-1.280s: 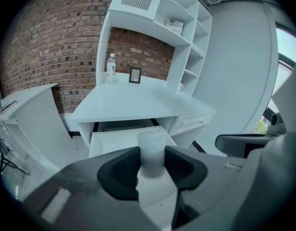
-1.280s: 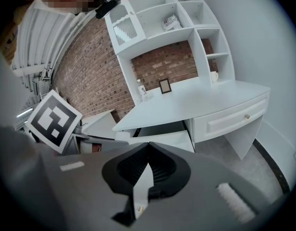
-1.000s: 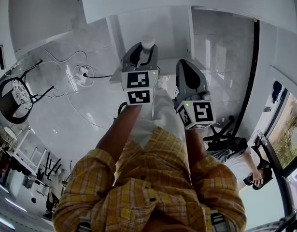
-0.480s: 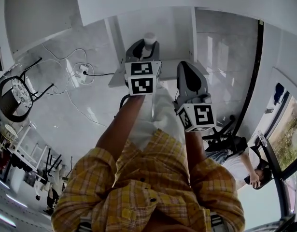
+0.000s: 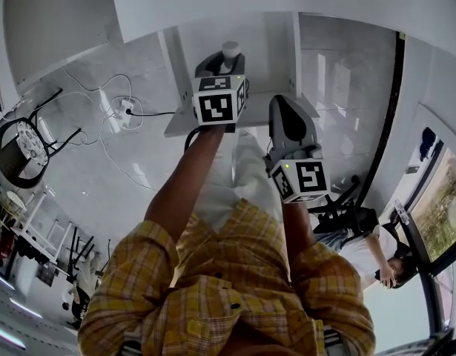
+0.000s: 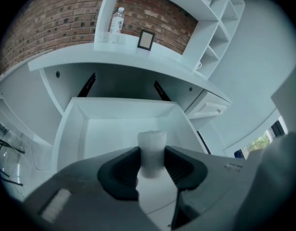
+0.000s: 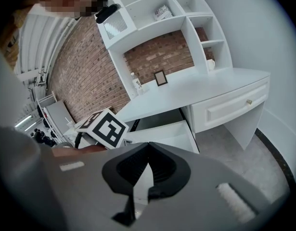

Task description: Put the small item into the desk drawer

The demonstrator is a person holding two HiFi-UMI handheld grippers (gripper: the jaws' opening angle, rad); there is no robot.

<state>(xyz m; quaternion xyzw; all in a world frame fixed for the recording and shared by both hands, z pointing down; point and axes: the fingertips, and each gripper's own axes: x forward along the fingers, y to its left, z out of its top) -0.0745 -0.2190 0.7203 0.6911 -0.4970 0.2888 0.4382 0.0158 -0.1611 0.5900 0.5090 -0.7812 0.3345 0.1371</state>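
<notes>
A white desk [image 6: 138, 57] with open shelves stood against a brick wall [image 6: 51, 23] and filled the upper half of the left gripper view. Under the desktop, a white drawer [image 6: 75, 129] was pulled out wide and took up the middle of that frame. In the head view, pale tiled floor [image 5: 87, 176] spread over the left side, with a power strip [image 5: 126, 111] and its cables lying on it at upper left. A yellow checked shirt [image 5: 228, 288] covered the bottom of that frame, and two bare forearms reached up from it toward the centre.

The left gripper [image 6: 151, 165] sat at lower centre of its own view, its two dark fingers pressed against the sides of a small white item [image 6: 151, 146] shaped like a cup. The item was held upright above the open drawer, not touching the drawer floor. The right gripper [image 7: 148, 148] sat at lower centre of its view, to the right of the drawer, its fingers closed together at the tips with nothing between them.

A clear bottle [image 6: 117, 20] and a small picture frame [image 6: 146, 40] stood side by side on the desktop, at upper centre.
</notes>
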